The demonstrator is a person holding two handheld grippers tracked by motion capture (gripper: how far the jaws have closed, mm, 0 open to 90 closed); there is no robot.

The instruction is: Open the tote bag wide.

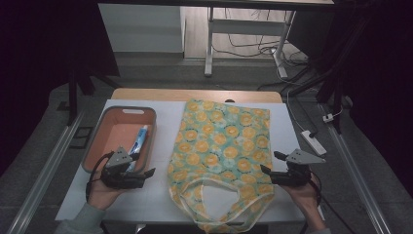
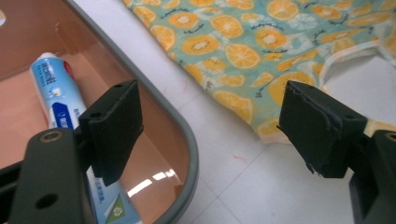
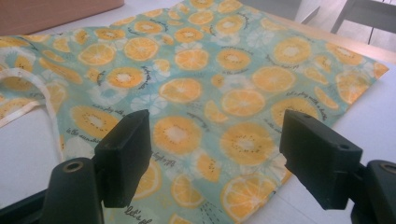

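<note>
A tote bag point(image 1: 221, 146) printed with orange slices on teal lies flat in the middle of the table, handles point(image 1: 219, 207) toward the person. A blue and white toothpaste tube point(image 1: 139, 141) lies inside a salmon-coloured tray point(image 1: 104, 141) at the left. My left gripper point(image 1: 148, 174) is open, hovering by the tray's near right corner; its own view shows the tube point(image 2: 58, 95), the tray rim point(image 2: 187, 140) and the bag's edge point(image 2: 243, 51). My right gripper point(image 1: 269, 163) is open at the bag's right edge, and in its view the bag point(image 3: 205, 88) lies beyond the empty jaws.
The table is covered with a white sheet point(image 1: 160, 195), with a wooden edge point(image 1: 195, 94) at the back. A power strip point(image 1: 314, 142) and cables lie on the floor to the right. A white desk frame point(image 1: 243, 34) stands beyond the table.
</note>
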